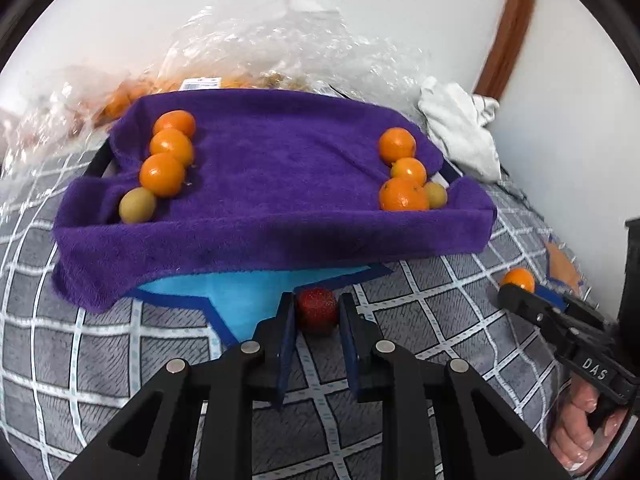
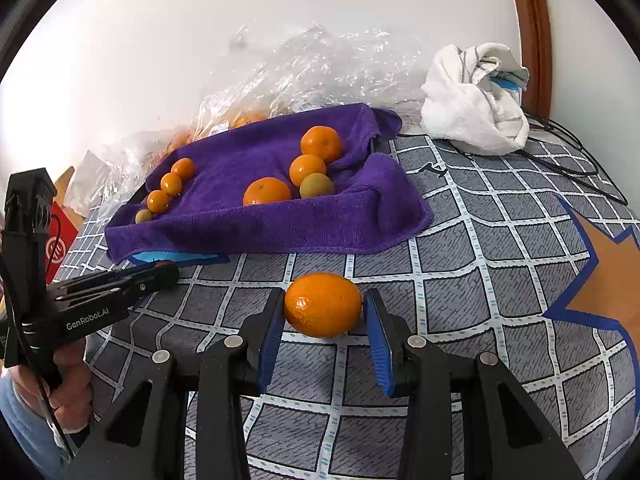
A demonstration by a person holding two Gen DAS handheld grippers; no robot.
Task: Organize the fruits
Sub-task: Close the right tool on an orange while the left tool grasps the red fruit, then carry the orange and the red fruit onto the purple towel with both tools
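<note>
A tray draped in a purple towel (image 1: 280,168) (image 2: 256,224) holds two rows of fruit: three oranges and a green fruit (image 1: 137,205) on the left, three oranges and a green fruit (image 1: 436,195) on the right. My left gripper (image 1: 317,312) has its jaws around a red strawberry (image 1: 317,310) on the bedspread, pads touching or nearly touching it. My right gripper (image 2: 323,312) has its jaws around a loose orange (image 2: 323,305) (image 1: 518,279) on the bedspread, close on both sides.
Crinkled clear plastic bags (image 1: 280,40) (image 2: 304,68) with more oranges lie behind the tray. A white cloth (image 1: 460,132) (image 2: 476,100) sits at the back right, with black cables (image 2: 572,152). The checked bedspread (image 2: 480,264) lies all around.
</note>
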